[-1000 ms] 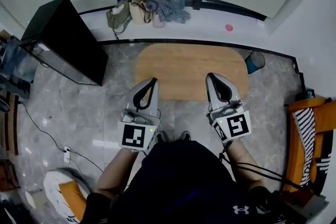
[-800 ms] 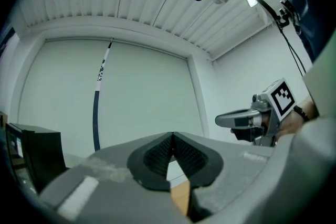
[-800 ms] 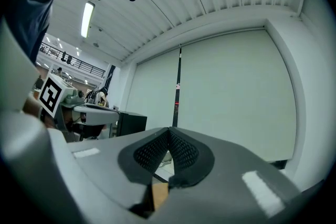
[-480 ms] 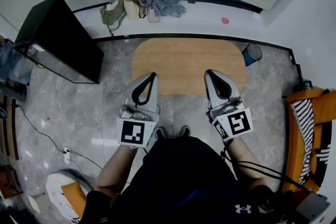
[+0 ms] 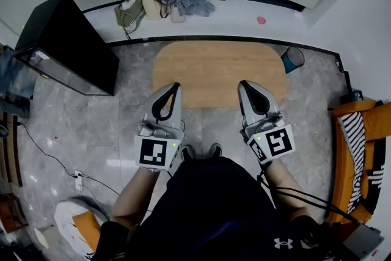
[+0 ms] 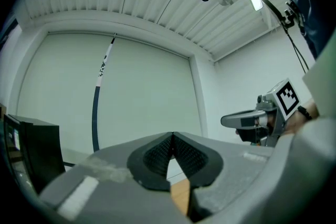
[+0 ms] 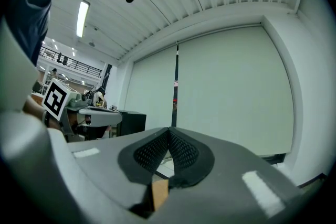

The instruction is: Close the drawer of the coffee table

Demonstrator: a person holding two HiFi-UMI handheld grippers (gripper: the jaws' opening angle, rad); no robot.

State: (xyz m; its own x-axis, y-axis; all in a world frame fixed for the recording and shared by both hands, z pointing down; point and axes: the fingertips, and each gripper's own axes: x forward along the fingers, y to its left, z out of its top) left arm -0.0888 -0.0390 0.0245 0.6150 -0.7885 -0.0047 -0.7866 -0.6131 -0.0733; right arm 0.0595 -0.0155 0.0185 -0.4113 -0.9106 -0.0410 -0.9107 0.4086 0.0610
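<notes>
At the bottom of the head view, closest to the camera, is the person's dark shirt [image 5: 214, 211], and two bare forearms reach forward from it. Just past the shirt, two dark shoes [image 5: 200, 153] stand on the grey marble floor [image 5: 79, 125].

Each hand carries one tool with a marker cube on it. The left claw [image 5: 176, 86] is closed. In its own view the two ribbed black pads [image 6: 157, 157] meet at the tips and nothing is between them. The right claw [image 5: 242, 84] is closed in the same way and is also empty. Both claws point level, side by side but well apart, and their tips lie over the near edge of the coffee table [image 5: 217, 70]. Whether they touch it, I cannot tell.

The coffee table stands directly in front of the person. Its light wooden tabletop has rounded corners and is bare. From above, only this top shows, so the drawer is hidden under it and its position cannot be told.

Left of the table stands a black cabinet [image 5: 67, 46]. A thin black cable [image 5: 49, 153] runs over the floor to a white power strip [image 5: 78, 180]. At the right corner of the table is a blue bin [image 5: 293, 59], and further right an orange seat [image 5: 366, 131] holds a striped cloth [image 5: 354, 143].

Farthest away, some bags [image 5: 153, 4] and a small pink thing [image 5: 261, 20] lie on the white ledge [image 5: 238, 24] under the wall.
</notes>
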